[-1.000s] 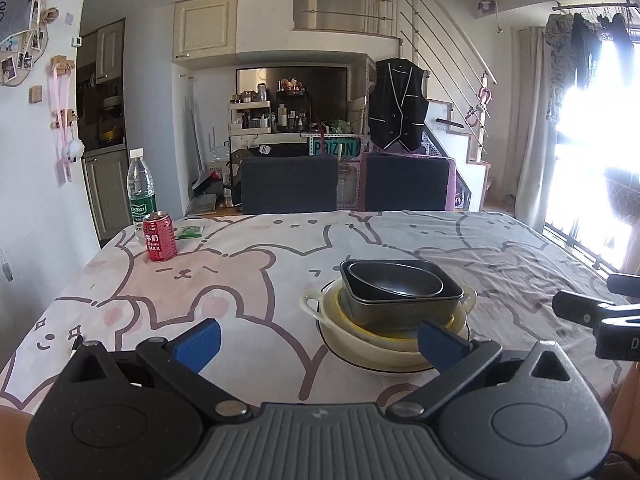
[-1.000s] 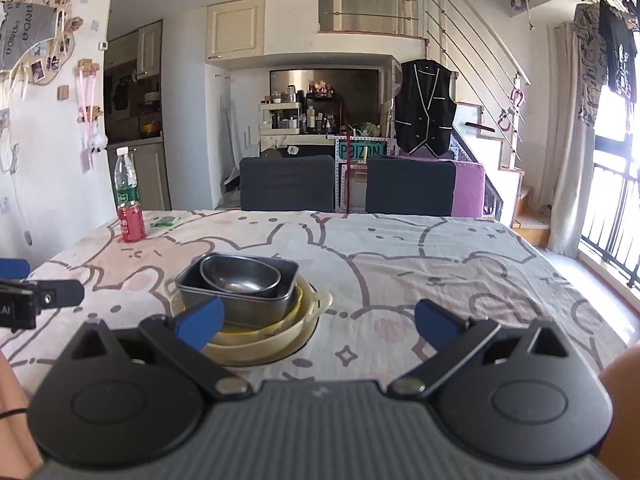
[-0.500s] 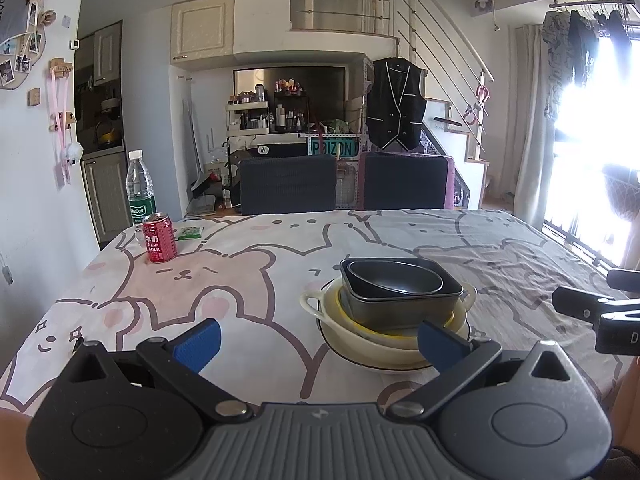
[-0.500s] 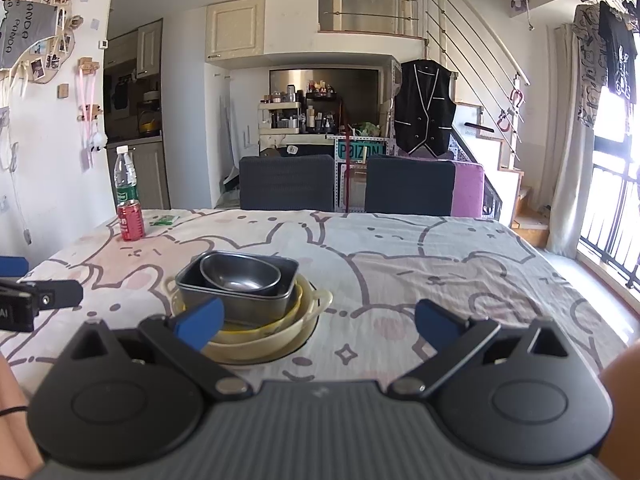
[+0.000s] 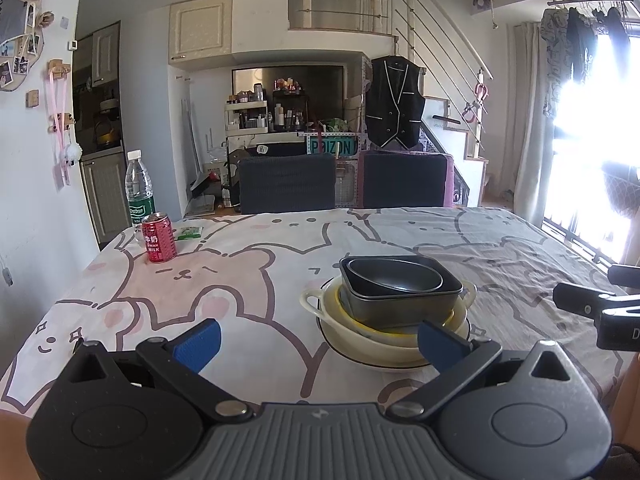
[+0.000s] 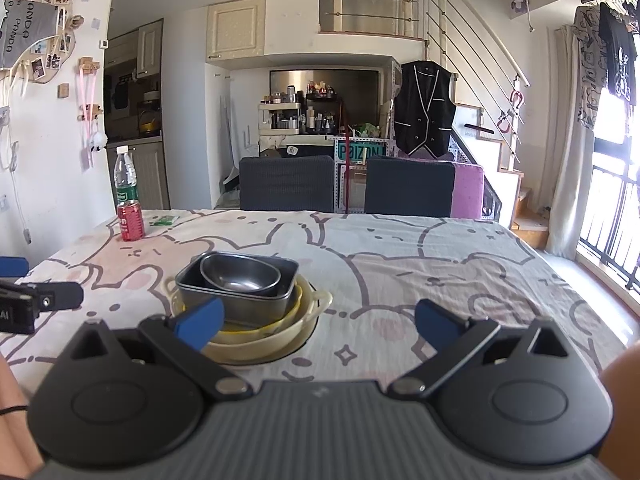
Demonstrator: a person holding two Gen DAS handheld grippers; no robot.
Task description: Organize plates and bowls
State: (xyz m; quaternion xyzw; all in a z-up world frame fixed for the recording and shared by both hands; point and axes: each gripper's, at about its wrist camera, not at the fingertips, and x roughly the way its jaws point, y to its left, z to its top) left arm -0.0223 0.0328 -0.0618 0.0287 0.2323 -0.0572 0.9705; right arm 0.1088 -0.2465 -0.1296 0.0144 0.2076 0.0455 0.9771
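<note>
Metal nests in metal at the near edge of the counter: an oval steel bowl sits inside a dark rectangular pan, the pan in a yellow bowl, that in a cream handled dish, all on a black-rimmed plate. Both the left claw and the right claw hang just short of the stack, jaws wide apart and holding nothing. Such a stack would fit either dishes already gathered or a pile awaiting sorting, so the step in hand cannot be settled.
</note>
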